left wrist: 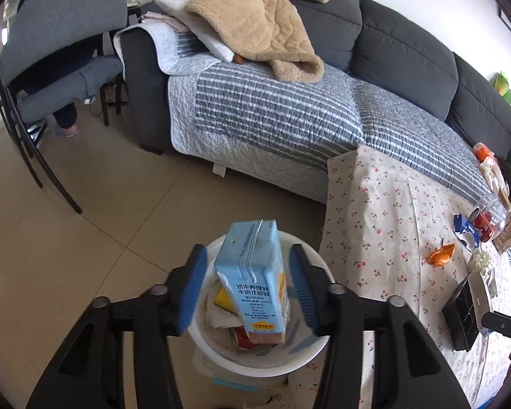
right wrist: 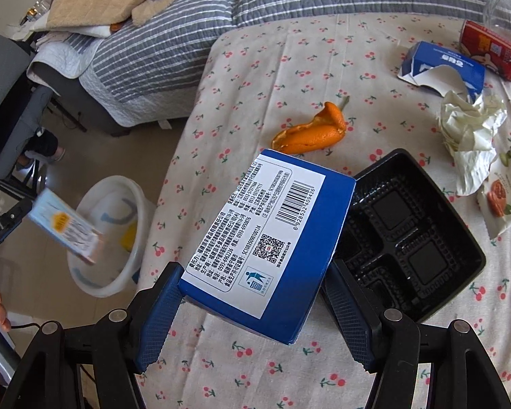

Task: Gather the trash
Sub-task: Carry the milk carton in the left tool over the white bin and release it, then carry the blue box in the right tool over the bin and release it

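The left gripper (left wrist: 247, 291) stood open over the white bin (left wrist: 255, 361), the light, crushable milk carton (left wrist: 252, 279) dropping, while the right gripper (right wrist: 252, 313) pinched a stiff blue box (right wrist: 276, 238) at 12 o'clock by its edges.

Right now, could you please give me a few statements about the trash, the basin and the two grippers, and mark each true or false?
1. The light blue milk carton sits between the open fingers of the left gripper, over the white basin. True.
2. The right gripper holds an orange peel. False: it holds a dark blue box; the orange peel lies on the tablecloth.
3. The basin stands on the table. False: it stands on the floor beside it.
4. A black plastic tray lies on the tablecloth. True.
5. The basin is empty. False: it already holds trash.
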Demonstrator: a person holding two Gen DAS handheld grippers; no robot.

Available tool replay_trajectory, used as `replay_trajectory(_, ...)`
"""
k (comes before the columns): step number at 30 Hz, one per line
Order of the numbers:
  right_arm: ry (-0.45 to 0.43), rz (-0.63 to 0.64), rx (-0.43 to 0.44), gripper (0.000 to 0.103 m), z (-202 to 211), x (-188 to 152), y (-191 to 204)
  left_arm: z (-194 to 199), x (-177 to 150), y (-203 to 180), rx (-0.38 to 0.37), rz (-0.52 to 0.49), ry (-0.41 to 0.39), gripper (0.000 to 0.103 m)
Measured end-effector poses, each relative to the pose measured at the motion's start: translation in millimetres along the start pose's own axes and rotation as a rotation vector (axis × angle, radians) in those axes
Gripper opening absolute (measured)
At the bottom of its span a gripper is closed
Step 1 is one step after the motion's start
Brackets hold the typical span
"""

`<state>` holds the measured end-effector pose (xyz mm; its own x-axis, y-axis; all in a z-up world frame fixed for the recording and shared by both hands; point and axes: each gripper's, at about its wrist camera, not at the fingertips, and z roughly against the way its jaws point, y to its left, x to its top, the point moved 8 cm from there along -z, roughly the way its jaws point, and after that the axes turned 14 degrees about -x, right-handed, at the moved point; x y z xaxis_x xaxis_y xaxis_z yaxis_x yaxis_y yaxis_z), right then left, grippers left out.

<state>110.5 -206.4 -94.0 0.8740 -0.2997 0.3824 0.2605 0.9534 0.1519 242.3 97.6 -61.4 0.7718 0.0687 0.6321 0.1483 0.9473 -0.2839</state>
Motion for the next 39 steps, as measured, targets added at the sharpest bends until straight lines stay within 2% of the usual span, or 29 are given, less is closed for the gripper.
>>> replay_trajectory(2,0.001,0.005,0.0,0.073,-2.7,0.2,4.8,-2.8,-5.8,4.6,0.03,-0.004,0.024,0.088)
replay_trajectory(5,0.0,0.019,0.004,0.073,-6.5,0.8,14.2,-5.4,-15.3,7.4,0.058,-0.035,0.066,0.089)
replay_trajectory(9,0.004,0.039,0.017,0.073,-14.2,1.2,36.0,-8.9,-33.6,19.2,0.069,-0.02,0.139,0.094)
replay_trajectory(24,0.025,0.15,0.13,0.073,-62.7,-1.8,157.7,0.9,-73.3,74.0,0.158,-0.059,0.238,0.099)
replay_trajectory(34,0.008,0.195,0.148,0.073,-85.8,-1.7,198.1,2.3,-77.5,83.8,0.146,-0.056,0.255,0.099)
replay_trajectory(37,-0.015,0.201,0.21,0.077,-84.2,0.8,206.6,2.3,-77.8,83.6,0.143,-0.056,0.259,0.099)
replay_trajectory(38,-0.02,0.199,0.226,0.085,-82.6,2.3,209.1,2.7,-77.9,83.4,0.142,-0.056,0.259,0.099)
replay_trajectory(39,-0.029,0.189,0.231,0.088,-80.7,3.9,208.7,3.1,-77.9,83.2,0.141,-0.056,0.259,0.099)
